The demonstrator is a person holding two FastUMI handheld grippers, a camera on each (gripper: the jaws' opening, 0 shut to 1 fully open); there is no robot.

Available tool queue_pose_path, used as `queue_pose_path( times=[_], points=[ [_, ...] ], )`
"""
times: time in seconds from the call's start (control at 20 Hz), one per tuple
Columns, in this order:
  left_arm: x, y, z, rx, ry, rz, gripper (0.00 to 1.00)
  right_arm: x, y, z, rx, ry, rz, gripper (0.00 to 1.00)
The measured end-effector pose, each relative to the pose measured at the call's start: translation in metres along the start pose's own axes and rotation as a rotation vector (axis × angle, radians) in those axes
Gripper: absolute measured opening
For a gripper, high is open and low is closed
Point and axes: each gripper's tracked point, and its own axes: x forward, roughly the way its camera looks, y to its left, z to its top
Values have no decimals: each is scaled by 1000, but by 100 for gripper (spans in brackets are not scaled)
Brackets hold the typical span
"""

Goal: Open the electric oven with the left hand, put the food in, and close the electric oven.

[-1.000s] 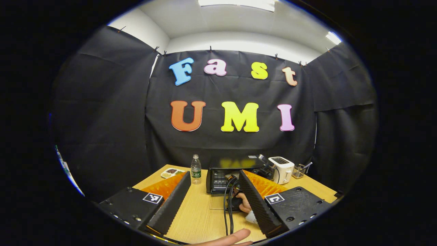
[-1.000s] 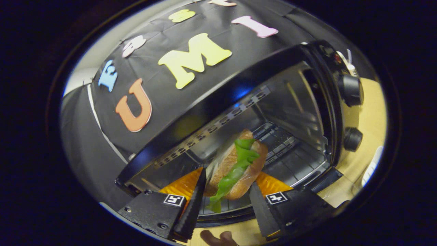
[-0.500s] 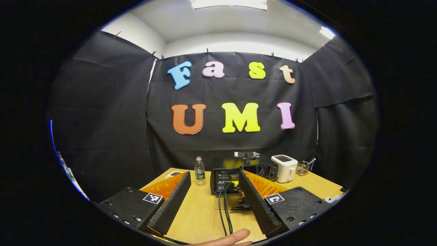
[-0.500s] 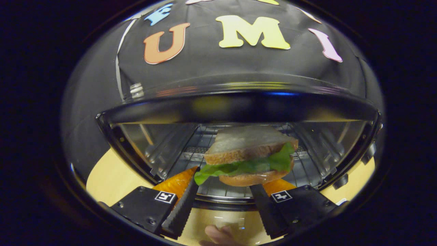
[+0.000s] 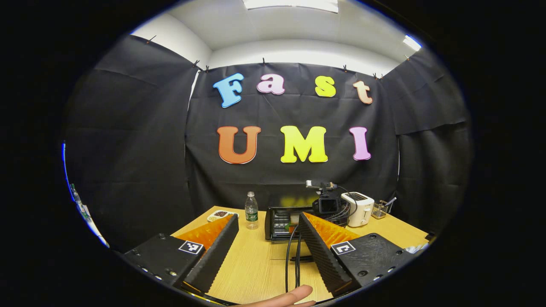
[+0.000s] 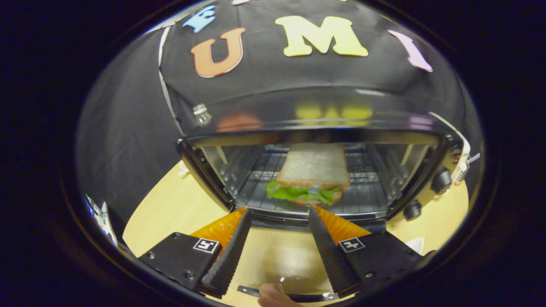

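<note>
Wooden table (image 5: 256, 264) in a black-draped booth; oven (image 6: 315, 140) holds sandwich (image 6: 311, 175) (door down); left gripper (image 5: 266, 238) and right gripper (image 6: 279, 232) released.

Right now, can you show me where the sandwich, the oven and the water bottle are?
sandwich (image 6: 313, 172): right gripper view, top bread slice.
oven (image 6: 315, 117): right gripper view, front edge of its dark top.
water bottle (image 5: 251, 212): left gripper view, its label.
</note>
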Motion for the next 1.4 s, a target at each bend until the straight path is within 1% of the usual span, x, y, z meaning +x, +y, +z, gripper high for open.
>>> queue_pose_path(
  times=[0.15, 0.25, 0.4, 0.5, 0.65, 0.75, 0.85, 0.95, 1.05, 1.1, 1.15, 1.2, 1.25, 1.3, 1.4],
  points=[
    [6, -3, -7, -2, 14, -4, 93, -57, -11, 18, -3, -126, 14, 88],
    [11, -7, -12, -4, 26, -9, 93, -101, -24, 33, -12, -223, 5, 87],
    [20, -10, -19, -18, 50, -5, 93, -172, -49, 57, -31, -373, -27, 87],
    [26, -11, -18, -10, 47, 3, 93, -211, -66, 70, -51, -464, -52, 87],
    [38, -17, -24, -2, 44, 6, 93, -266, -98, 87, -76, -559, -121, 87],
    [49, -27, -32, -13, 48, -7, 93, -304, -117, 92, -89, -604, -159, 87],
    [58, -40, -48, -29, 77, -32, 93, -341, -135, 100, -98, -655, -204, 88],
    [68, -53, -61, -29, 100, -51, 93, -370, -154, 100, -115, -683, -253, 88],
    [81, -66, -80, -26, 131, -60, 93, -391, -175, 94, -127, -690, -306, 89],
    [88, -74, -93, -31, 156, -76, 93, -399, -182, 89, -131, -686, -329, 81],
    [94, -87, -107, -38, 188, -102, 93, -408, -193, 85, -134, -680, -356, 81],
    [97, -99, -125, -43, 234, -127, 93, -417, -203, 83, -130, -679, -377, 82],
    [99, -108, -137, -42, 264, -147, 93, -427, -215, 85, -127, -685, -386, 93],
    [103, -116, -151, -35, 292, -156, 93, -435, -220, 86, -129, -690, -386, 88],
    [109, -126, -180, -19, 355, -156, 93, -443, -233, 83, -130, -688, -401, 89]
  ],
)
